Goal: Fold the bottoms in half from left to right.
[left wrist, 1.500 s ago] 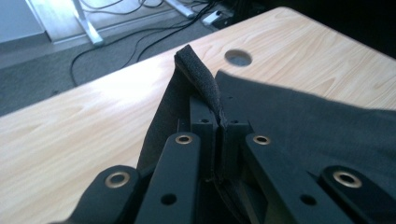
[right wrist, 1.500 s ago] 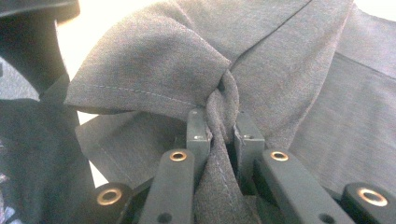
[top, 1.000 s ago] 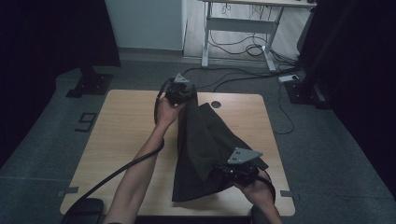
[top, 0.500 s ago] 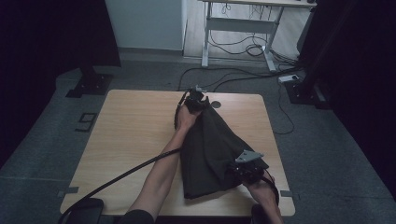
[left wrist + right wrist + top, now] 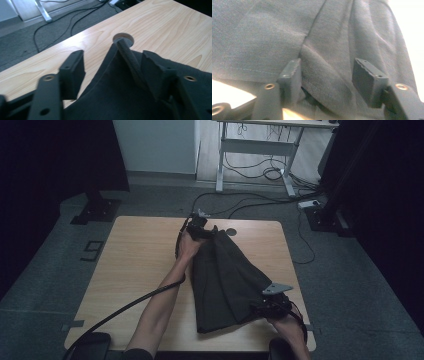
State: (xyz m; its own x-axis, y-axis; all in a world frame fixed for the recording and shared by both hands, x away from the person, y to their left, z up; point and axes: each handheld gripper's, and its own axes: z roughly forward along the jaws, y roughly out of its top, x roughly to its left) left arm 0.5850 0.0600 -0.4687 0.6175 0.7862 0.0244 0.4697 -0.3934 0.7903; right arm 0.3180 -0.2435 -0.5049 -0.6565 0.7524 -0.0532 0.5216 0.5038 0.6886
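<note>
Wooden table (image 5: 140, 265) bears dark cloth (image 5: 225, 280) beside its hole (image 5: 230, 232).

Dark cloth (image 5: 227, 280) flat on the table (image 5: 140, 265), toward its right side. Left gripper (image 5: 199, 226) at the cloth's far tip, beside a round hole (image 5: 230, 232). Right gripper (image 5: 272, 304) at its near right corner.

readable marks: one | mark: a dark figure like a "9" (image 5: 92, 251) | stands on: the grey floor (image 5: 50, 270), just left of the counter (image 5: 145, 265) | counter and cloth: no lettering legible
</note>
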